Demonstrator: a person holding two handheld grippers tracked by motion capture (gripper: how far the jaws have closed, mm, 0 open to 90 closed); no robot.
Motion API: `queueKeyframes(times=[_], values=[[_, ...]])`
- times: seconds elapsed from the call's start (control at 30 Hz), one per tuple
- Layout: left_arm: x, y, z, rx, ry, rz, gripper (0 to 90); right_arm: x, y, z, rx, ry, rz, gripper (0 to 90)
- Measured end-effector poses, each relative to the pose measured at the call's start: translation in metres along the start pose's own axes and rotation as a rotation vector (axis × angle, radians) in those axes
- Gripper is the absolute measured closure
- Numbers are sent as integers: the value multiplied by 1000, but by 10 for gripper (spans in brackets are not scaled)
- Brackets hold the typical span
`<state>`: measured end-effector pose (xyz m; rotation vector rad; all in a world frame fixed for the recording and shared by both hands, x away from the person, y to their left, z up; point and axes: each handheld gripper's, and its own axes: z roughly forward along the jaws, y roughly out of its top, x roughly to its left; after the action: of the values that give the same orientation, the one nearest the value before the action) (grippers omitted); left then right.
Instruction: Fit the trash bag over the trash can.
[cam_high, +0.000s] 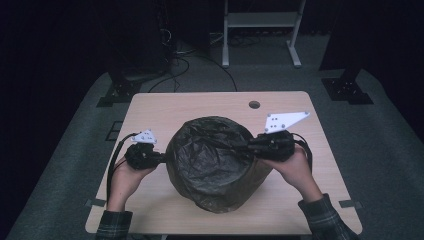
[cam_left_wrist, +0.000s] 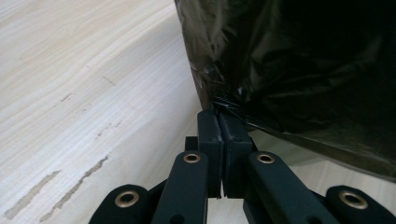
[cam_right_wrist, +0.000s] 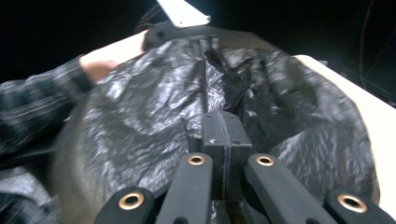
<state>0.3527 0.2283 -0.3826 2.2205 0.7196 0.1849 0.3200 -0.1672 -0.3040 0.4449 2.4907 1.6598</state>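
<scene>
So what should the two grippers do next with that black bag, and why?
Probably pull the bag's edge a little further down and outward. The left gripper is shut on the black bag at its left edge, and the right gripper looks shut on its crinkled film near the top. The bag drapes loosely over a round shape on the table, so easing it outward should smooth it.

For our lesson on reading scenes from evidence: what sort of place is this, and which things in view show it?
Probably a lab or recording studio, not a home: a bare wooden table on grey carpet, dark surroundings, cables on the floor, and a white metal stand behind.
</scene>
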Motion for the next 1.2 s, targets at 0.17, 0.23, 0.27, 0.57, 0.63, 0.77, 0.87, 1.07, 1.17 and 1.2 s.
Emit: queueKeyframes(times=[0.17, 0.23, 0.27, 0.57, 0.63, 0.77, 0.87, 1.07, 1.17, 1.2], values=[[-8, -2, -2, 8, -3, 9, 882, 24, -14, -17, -14, 39, -15, 900], [-9, -4, -3, 10, -2, 2, 882, 32, -19, -22, -16, 53, -18, 900], [-9, -4, -3, 10, -2, 2, 883, 36, -22, -24, -17, 61, -18, 900], [-2, -18, -8, 10, 7, -35, 883, 64, -50, -30, -4, 136, -12, 900], [1, -22, -5, 25, 9, -46, 883, 66, -58, -29, 14, 140, -1, 900], [3, -24, 3, 37, -5, -53, 889, 65, -70, -25, 28, 148, 24, 900], [2, -22, 13, 87, 28, -35, 891, 62, -81, -16, 62, 131, 44, 900], [6, -23, 31, 140, 30, -30, 897, 52, -93, -5, 110, 92, 64, 900], [8, -23, 37, 162, 41, -33, 898, 50, -94, -4, 136, 57, 59, 900], [9, -23, 39, 169, 41, -33, 898, 48, -96, -4, 146, 46, 67, 900]])
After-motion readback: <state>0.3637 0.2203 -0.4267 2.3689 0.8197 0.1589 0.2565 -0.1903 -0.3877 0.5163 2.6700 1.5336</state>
